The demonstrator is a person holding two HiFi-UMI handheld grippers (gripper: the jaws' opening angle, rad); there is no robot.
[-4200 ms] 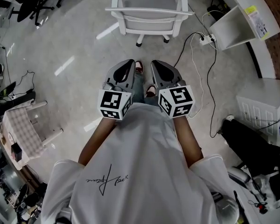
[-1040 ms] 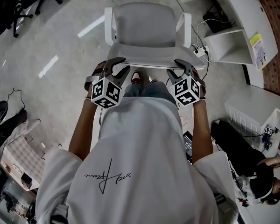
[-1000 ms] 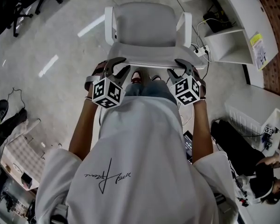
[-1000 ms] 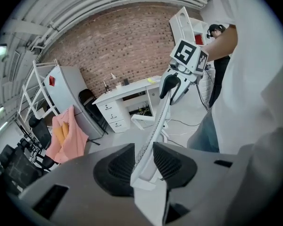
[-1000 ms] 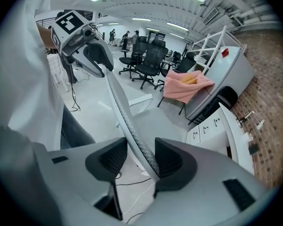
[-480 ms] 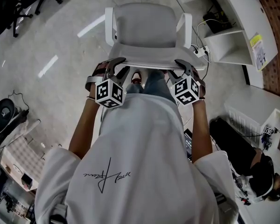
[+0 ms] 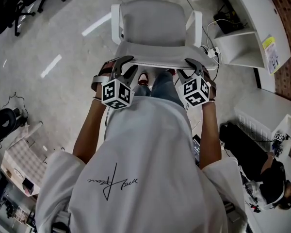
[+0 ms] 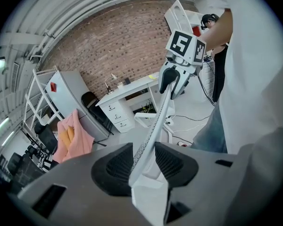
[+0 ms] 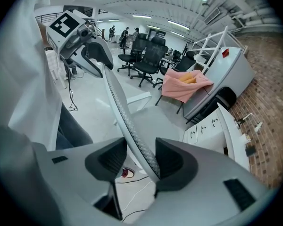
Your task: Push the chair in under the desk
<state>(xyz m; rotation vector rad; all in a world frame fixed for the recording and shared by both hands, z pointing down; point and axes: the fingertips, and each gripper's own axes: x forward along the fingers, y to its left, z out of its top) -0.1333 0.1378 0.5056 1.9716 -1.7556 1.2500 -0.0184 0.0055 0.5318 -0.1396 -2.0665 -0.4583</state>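
The white office chair with a grey mesh backrest [image 7: 155, 25] stands on the grey polished floor [image 7: 63, 42], directly in front of the person. Its seat faces away from the person. The white desk with an open side compartment [image 7: 254, 18] is at the upper right of the head view. The chair is near it but apart from it, and not under it. A white power strip with cables [image 7: 211, 52] lies on the floor between the chair and the desk.

Both tools are at the top edge of the backrest, one near each end. The left gripper [image 7: 125, 68] has that thin edge between its two black pads. The edge lies against one pad and a small gap shows at the other. Its jaws have just been opening, so they stand loosely around the edge and do not pinch it. The right gripper [image 7: 193, 67] also has the mesh edge between its pads. The edge leans on the one pad, and floor is visible between the edge and the other pad, so this grip is also loose.

In the left gripper view a red brick wall [image 8: 118, 46] rises behind the desk. A pink cloth [image 9: 184, 84] hangs over grey furniture, and black office chairs [image 9: 146, 55] stand further back in the room.
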